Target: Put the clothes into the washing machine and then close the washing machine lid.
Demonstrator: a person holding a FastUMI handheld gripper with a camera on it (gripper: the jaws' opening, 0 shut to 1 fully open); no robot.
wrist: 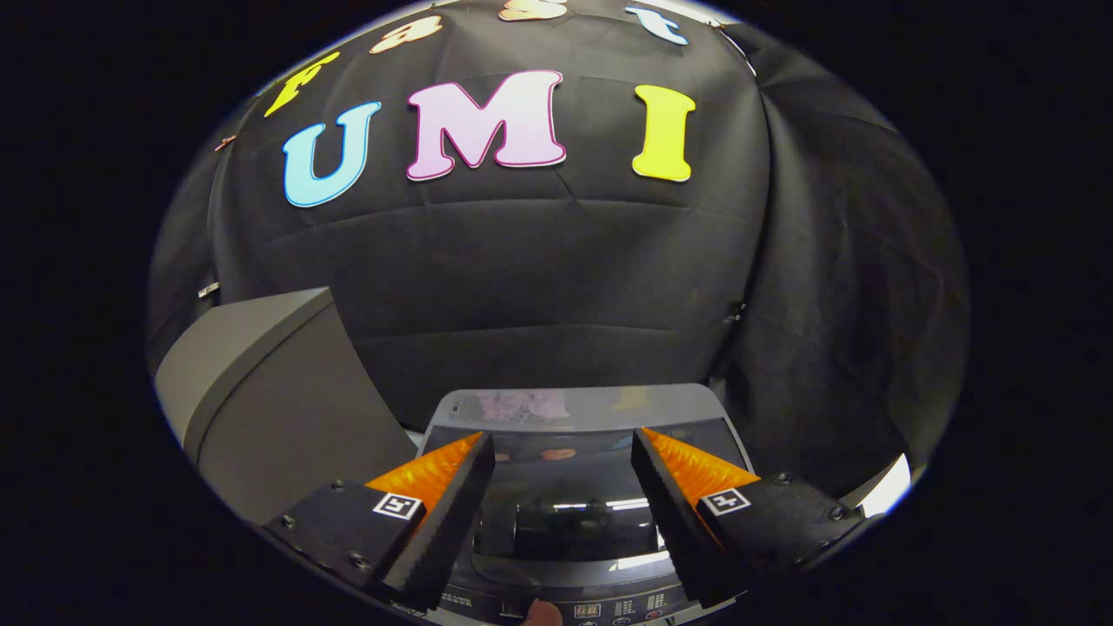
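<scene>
Gripper view: the grey top-loading washing machine (569, 522) occupies the lower centre of the frame, directly below and ahead of the gripper (563, 474). Its dark glossy glass lid (565, 500) appears to lie flat and closed, spanning the gap between the two fingers, with its rear edge running left to right. The control panel (609, 609) sits at the bottom of the frame. A grey box-shaped cabinet (278, 391) stands at lower left. The fingers are spread wide, released, grasping nothing; contact with the lid cannot be confirmed. No clothes are discernible; the drum is hidden.
</scene>
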